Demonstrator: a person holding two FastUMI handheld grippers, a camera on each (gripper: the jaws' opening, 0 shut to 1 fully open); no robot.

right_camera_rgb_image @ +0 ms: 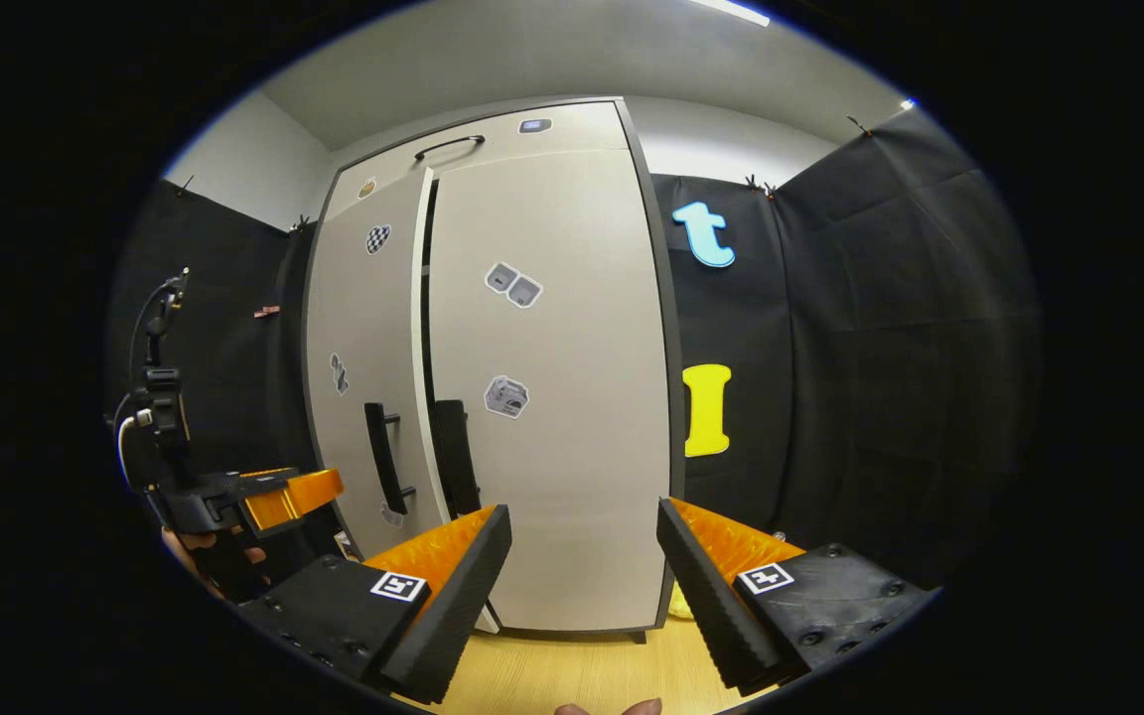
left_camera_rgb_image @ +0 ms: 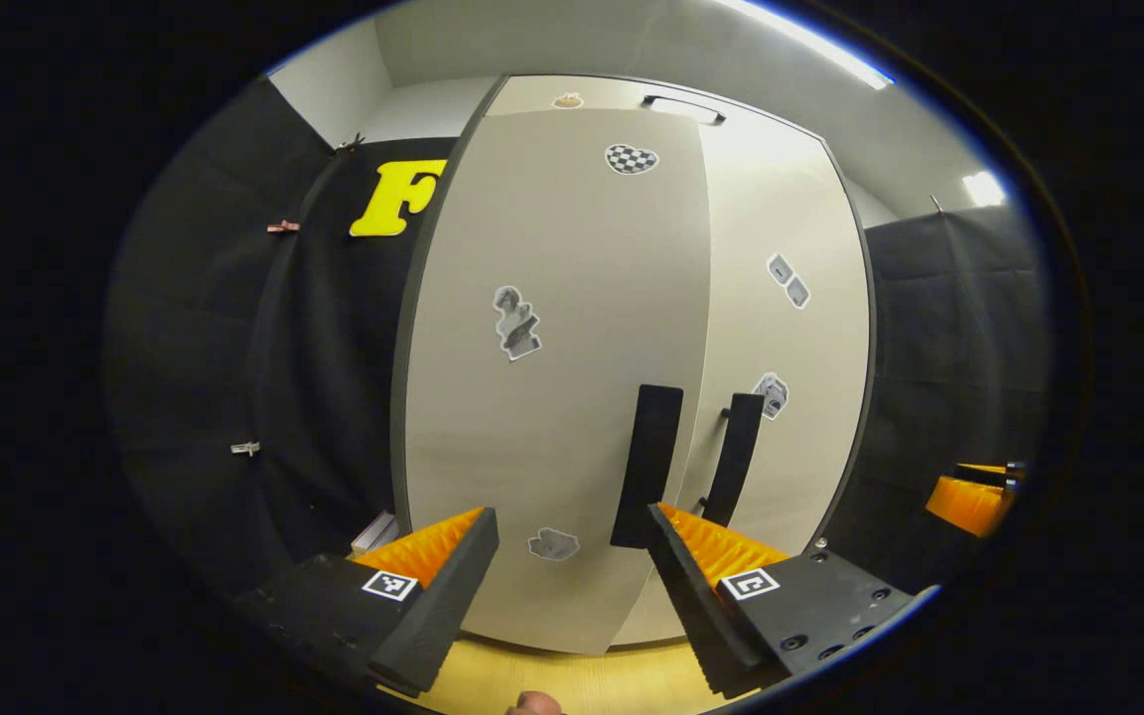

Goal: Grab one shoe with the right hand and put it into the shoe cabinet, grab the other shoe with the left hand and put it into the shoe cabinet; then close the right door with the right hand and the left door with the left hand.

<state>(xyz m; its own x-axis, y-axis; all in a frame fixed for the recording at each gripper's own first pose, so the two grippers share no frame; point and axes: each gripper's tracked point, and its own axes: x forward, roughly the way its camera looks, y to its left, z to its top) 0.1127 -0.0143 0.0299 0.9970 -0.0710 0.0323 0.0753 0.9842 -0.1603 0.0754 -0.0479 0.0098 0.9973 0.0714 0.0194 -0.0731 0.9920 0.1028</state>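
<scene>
Fingers of both grippers, left gripper [left_camera_rgb_image: 572, 556] and right gripper [right_camera_rgb_image: 582, 556], spread open, empty; shoe cabinet [right_camera_rgb_image: 552, 397] straight ahead, left door [left_camera_rgb_image: 552, 397] slightly ajar, vertical handle [left_camera_rgb_image: 647, 467] nearest left gripper

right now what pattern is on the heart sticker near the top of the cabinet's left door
A black-and-white checkerboard on the heart sticker, clearest in the left gripper view.

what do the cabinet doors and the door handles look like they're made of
Cabinet doors: probably laminated board, going by the flat, pale matte faces with stickers stuck flat on them. Door handles: black matte bars, plastic or coated metal; the look leaves it open. Floor: wood-look, light yellow grain.
</scene>
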